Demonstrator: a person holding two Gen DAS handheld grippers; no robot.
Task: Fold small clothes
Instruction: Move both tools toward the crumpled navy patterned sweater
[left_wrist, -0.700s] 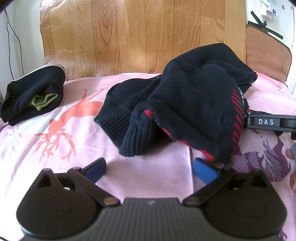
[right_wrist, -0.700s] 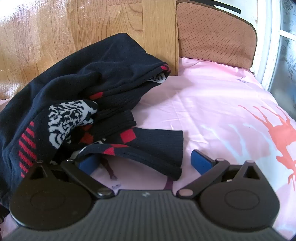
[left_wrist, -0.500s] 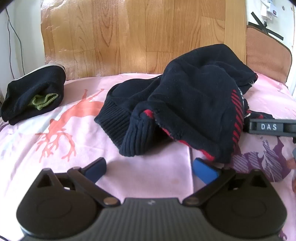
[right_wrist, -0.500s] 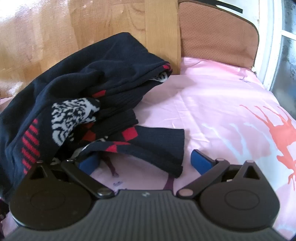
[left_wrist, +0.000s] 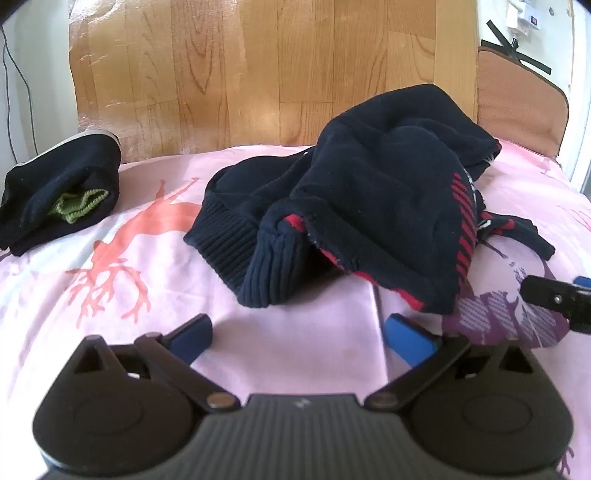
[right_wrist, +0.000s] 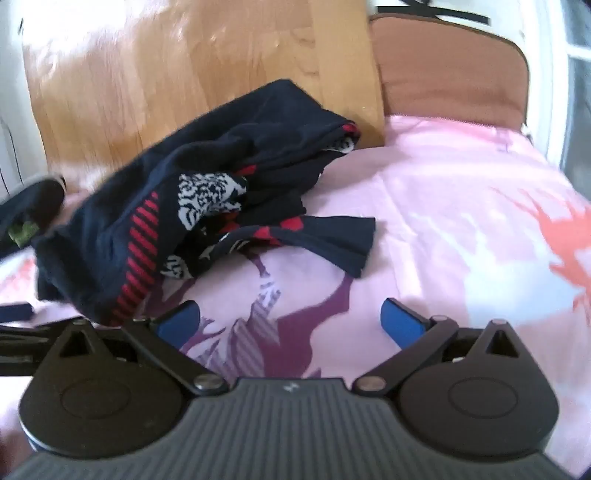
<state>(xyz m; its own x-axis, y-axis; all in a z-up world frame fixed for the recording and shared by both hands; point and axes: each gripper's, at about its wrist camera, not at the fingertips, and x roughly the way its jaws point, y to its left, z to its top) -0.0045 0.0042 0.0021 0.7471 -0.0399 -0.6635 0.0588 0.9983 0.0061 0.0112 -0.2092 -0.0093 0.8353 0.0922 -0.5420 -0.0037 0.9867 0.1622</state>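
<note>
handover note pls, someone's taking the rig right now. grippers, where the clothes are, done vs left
Left hand-held gripper: open, empty, low over the pink bedsheet just short of the sweater's ribbed hem.
Right hand-held gripper: open, empty, over the sheet near the loose sleeve.
Navy sweater with red and white pattern: crumpled in a heap mid-bed, against the wooden headboard; one sleeve trails out toward the right gripper.
Dark bundle with green fabric inside: far left of the bed, looks already folded.
Done: probably that bundle only.
Left: spread the sweater flat, fold it, set it aside.
</note>
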